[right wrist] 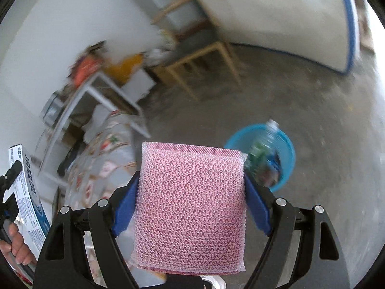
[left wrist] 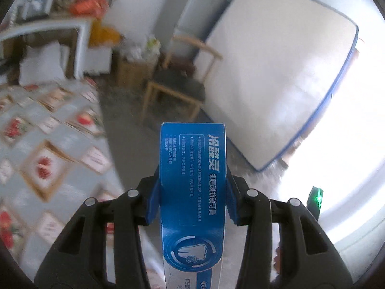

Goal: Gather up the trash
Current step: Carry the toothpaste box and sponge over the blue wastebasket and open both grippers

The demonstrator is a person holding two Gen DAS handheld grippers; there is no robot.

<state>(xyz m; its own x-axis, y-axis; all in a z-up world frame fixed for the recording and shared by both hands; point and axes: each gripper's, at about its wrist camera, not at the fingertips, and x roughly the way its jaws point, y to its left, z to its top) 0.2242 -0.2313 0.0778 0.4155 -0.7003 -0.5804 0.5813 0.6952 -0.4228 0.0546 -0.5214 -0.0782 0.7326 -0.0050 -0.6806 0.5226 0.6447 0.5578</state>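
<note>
- Both grippers were loaded at this point. The left gripper [left wrist: 192,180] was clenched on a blue toothpaste box [left wrist: 193,168], blue pads pressed against both of its long sides.
- The right gripper [right wrist: 191,204] was clamped on a pink mesh sponge [right wrist: 191,207] in clear wrap, jaws spread wide because the thing is wide.
- The blue basin [right wrist: 284,149] sat on the concrete floor just past the sponge, already holding a plastic bottle [right wrist: 270,132] and some green and blue packaging (too blurry to name).
- So my guess: some trash was collected, and these two pieces weren't dropped in yet.
- Writing: the box had big white Chinese characters, 冷酸灵 plus 抑菌斑抗敏牙膏 as far as I could make out, and a tooth logo in a ring. Fine print was unreadable.
</note>
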